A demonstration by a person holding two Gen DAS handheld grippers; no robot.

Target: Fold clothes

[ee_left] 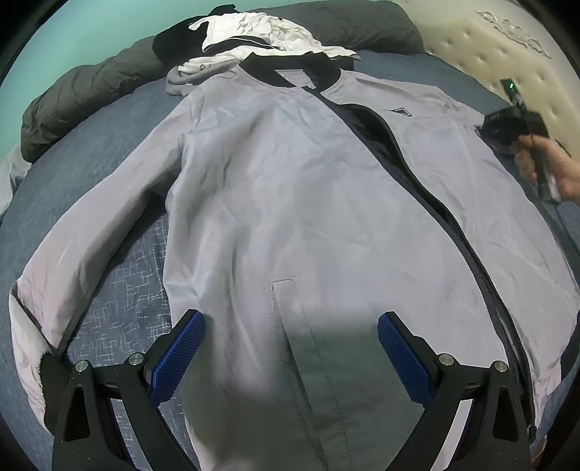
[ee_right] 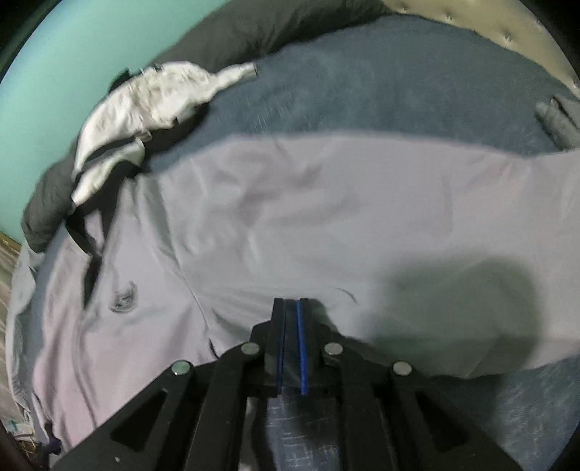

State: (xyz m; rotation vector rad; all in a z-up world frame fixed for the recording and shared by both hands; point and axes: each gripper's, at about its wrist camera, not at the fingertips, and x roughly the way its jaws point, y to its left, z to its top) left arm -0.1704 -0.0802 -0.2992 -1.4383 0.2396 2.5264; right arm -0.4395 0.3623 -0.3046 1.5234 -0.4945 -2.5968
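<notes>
Grey jacket point(ee_left: 290, 188) flat on bed point(ee_left: 108, 119); left tool point(ee_left: 290, 347) spread above hem; right tool point(ee_right: 291, 308) pressed together, empty.

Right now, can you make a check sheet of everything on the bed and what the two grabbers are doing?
Surface: blue patterned bed cover, mostly under clothes.
Job's things: grey jacket spread flat, front up, zip open, sleeves out to the sides.
Clutter: white and black clothes pile past the collar; dark blanket along the far edge.
Grippers: left gripper open above the jacket's hem, holding nothing; right gripper nearly shut, with no cloth seen between its pads, over the jacket's sleeve.
Cables: nothing seen.
Surroundings: teal wall, tufted cream headboard.
</notes>
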